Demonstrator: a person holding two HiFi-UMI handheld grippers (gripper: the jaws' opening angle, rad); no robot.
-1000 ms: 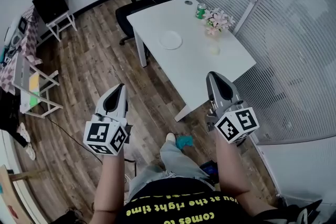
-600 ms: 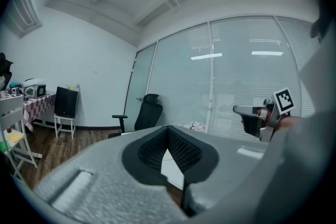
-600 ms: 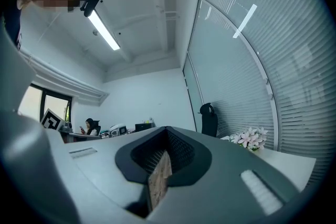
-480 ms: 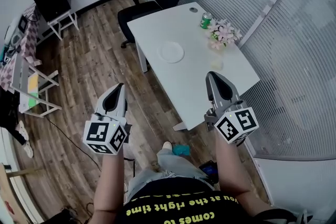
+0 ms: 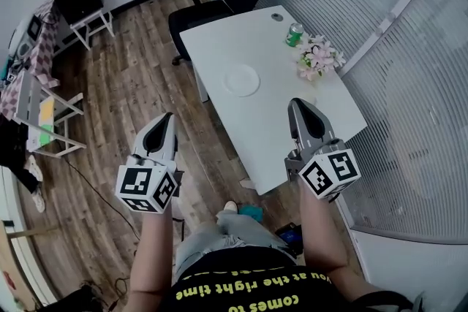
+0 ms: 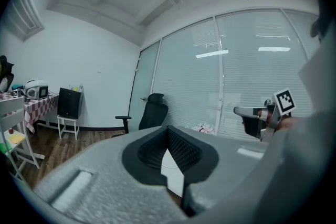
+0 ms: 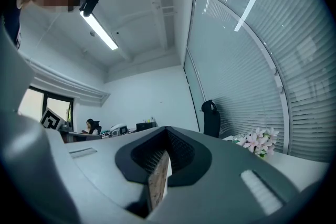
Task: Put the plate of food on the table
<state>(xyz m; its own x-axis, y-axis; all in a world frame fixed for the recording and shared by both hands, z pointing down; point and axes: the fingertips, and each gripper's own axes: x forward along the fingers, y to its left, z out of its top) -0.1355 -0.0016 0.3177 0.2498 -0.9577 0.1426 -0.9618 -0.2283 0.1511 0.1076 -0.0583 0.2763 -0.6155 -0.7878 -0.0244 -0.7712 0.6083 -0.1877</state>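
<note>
The left hand-held gripper (image 5: 167, 120) and the right hand-held gripper (image 5: 300, 107) both have their jaws closed together on nothing; each gripper view shows only a thin slit between the dark pads. The plate (image 5: 241, 79) already lies flat on the white bench (image 5: 219, 40), well ahead of both hand-held grippers. It sits forward and to the right of the left one, and forward and to the left of the right one. From this height it looks pale and bare, and I cannot tell whether any food is on it. Beyond the right hand-held gripper, farther off than the plate, stand a green can (image 5: 295, 33) and a bunch of pink flowers (image 5: 319, 58), both apart from the plate. The plate is probably stiff, smooth and fairly light, with a shallow rim, and it would chip or crack if knocked or dropped. If it needs moving, the near rim seems the best place to take hold, with one pad above and one below. A glazed surface may slip, so a second grip on the opposite rim would help keep it level.
</note>
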